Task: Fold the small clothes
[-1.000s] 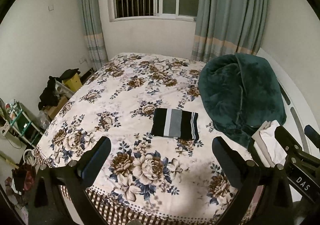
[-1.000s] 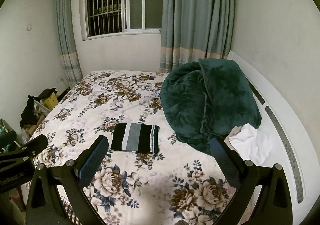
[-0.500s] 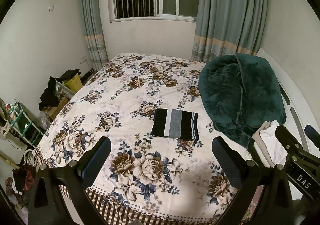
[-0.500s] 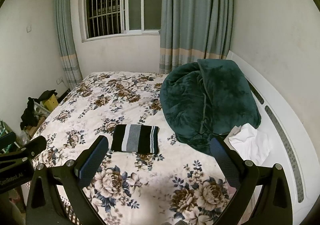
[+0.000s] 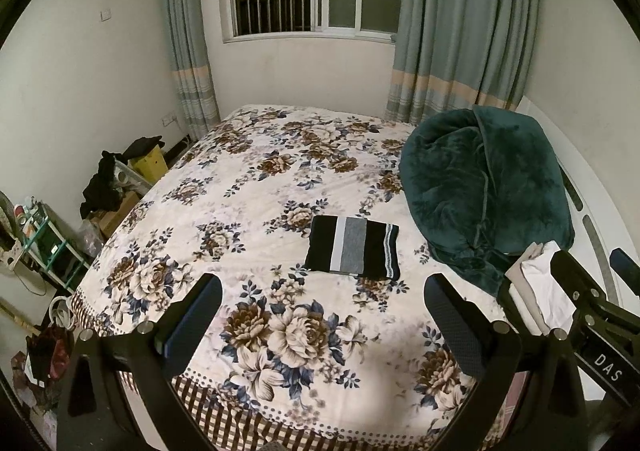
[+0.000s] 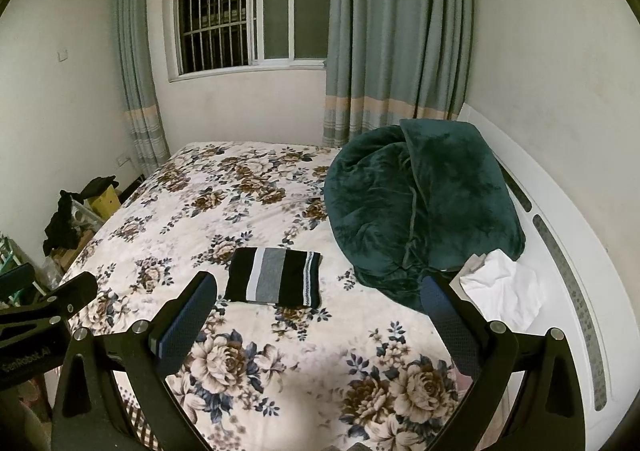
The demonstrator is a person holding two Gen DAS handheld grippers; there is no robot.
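While both your grippers hang wide and empty, striped garment [image 6: 275,277] lies mid-frame, long axis crosswise, right gripper [image 6: 316,315] seemingly nearer.

We hold our left gripper [image 5: 322,309] level and raised, its jaws spread wide with nothing between them. Our right gripper [image 6: 318,307] sits alongside at about the same height, jaws equally wide and empty. Each gripper shows at the edge of the other's view, side by side, apart, both pointing the same way
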